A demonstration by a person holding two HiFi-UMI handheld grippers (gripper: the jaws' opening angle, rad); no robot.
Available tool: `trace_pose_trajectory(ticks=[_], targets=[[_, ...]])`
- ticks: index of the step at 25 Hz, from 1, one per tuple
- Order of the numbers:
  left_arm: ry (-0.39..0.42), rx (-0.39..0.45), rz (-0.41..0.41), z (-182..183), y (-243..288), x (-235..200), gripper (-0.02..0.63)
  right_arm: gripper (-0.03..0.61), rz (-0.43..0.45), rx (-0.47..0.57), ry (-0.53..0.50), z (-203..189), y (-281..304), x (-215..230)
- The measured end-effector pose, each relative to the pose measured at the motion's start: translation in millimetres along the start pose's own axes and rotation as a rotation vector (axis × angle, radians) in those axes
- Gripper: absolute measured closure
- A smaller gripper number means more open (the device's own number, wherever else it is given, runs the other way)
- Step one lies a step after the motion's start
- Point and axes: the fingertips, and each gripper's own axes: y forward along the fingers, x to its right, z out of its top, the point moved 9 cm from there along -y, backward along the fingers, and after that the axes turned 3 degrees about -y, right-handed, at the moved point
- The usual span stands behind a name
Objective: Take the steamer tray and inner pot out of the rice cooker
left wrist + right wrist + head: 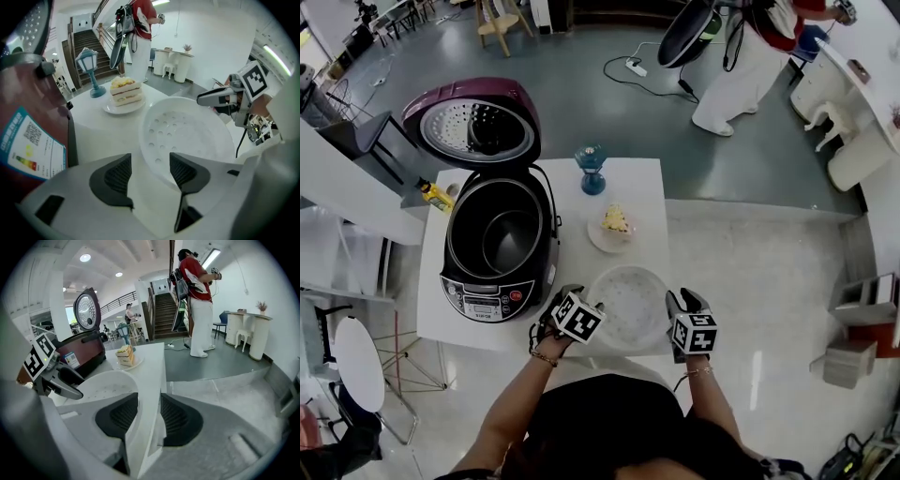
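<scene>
The white perforated steamer tray rests on the white table, near its front edge. My left gripper is at the tray's left rim. In the left gripper view the tray has its rim between the left gripper's spread jaws, untouched by the pads. My right gripper straddles the right rim; its pads stand slightly off the tray in the right gripper view. The dark inner pot sits in the maroon rice cooker, lid up.
A slice of cake on a small plate lies just behind the tray. A blue lantern ornament stands at the table's back. A yellow item lies by the cooker's left. A person stands far back right.
</scene>
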Motion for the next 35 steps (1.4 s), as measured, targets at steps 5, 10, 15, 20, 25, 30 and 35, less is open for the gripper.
trace_pose_trajectory(ticks=[5, 10, 15, 20, 25, 30, 35], targets=[[0.035, 0.054, -0.006, -6, -34, 14, 0.356, 0.439, 0.025, 0.024, 0.032, 16, -28, 1], [0.143, 0.213, -0.019, -3, -110, 39, 0.356, 0.439, 0.065, 0.09, -0.028, 46, -48, -25], [0.138, 0.424, 0.075, 5, -183, 32, 0.36, 0.439, 0.11, 0.17, -0.117, 85, -56, -67], [0.061, 0.554, 0.192, -5, -242, -7, 0.379, 0.439, 0.114, 0.244, -0.193, 116, -64, -116], [-0.003, 0.57, 0.359, -37, -284, -64, 0.379, 0.439, 0.156, 0.27, -0.16, 136, -61, -164], [-0.045, 0.489, 0.421, -75, -305, -126, 0.379, 0.437, 0.163, 0.292, -0.161, 152, -53, -219], [-0.005, 0.431, 0.484, -95, -314, -169, 0.377, 0.437, 0.224, 0.297, -0.226, 161, -39, -263]])
